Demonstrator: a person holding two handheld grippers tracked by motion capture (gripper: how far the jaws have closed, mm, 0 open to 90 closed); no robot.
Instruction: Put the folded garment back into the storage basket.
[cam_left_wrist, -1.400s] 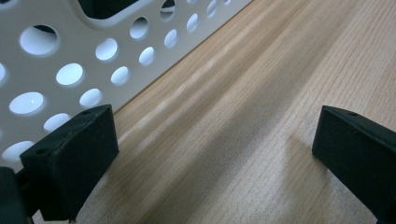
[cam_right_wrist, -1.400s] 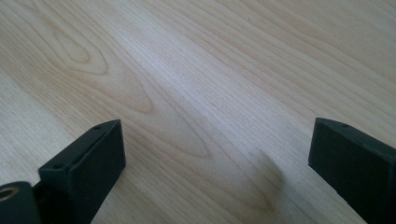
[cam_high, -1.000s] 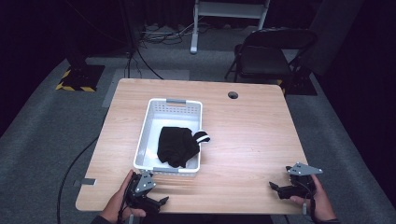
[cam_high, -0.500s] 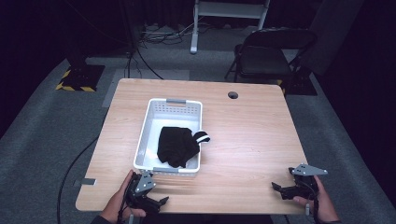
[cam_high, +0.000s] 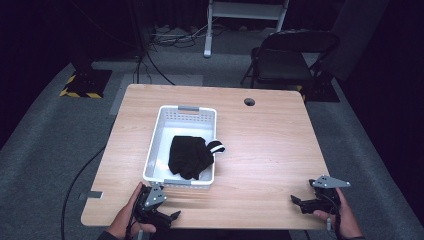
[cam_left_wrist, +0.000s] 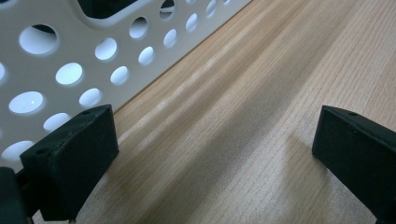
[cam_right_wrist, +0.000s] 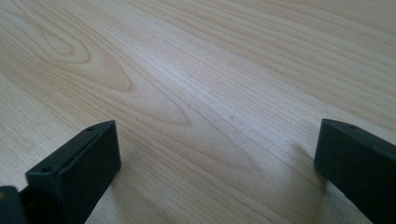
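Observation:
A white perforated basket (cam_high: 180, 110) stands left of centre on the wooden table (cam_high: 265, 145). Inside it lies a crumpled black garment (cam_high: 189, 156), and a white-banded end (cam_high: 216, 147) hangs over the right rim. My left gripper (cam_high: 170, 216) rests at the table's front edge just in front of the basket. It is open, and the left gripper view has the basket wall (cam_left_wrist: 56, 51) beside its left jaw. My right gripper (cam_high: 298, 204) sits at the front right corner; its jaws have just been opening and stand wide over bare wood (cam_right_wrist: 205, 107), nothing between them.
A cable hole (cam_high: 249, 102) is near the table's far edge. Behind the table stand a dark folding chair (cam_high: 287, 55) and a white stand (cam_high: 245, 10), with cables (cam_high: 165, 37) on the grey floor. Bare wood lies right of the basket.

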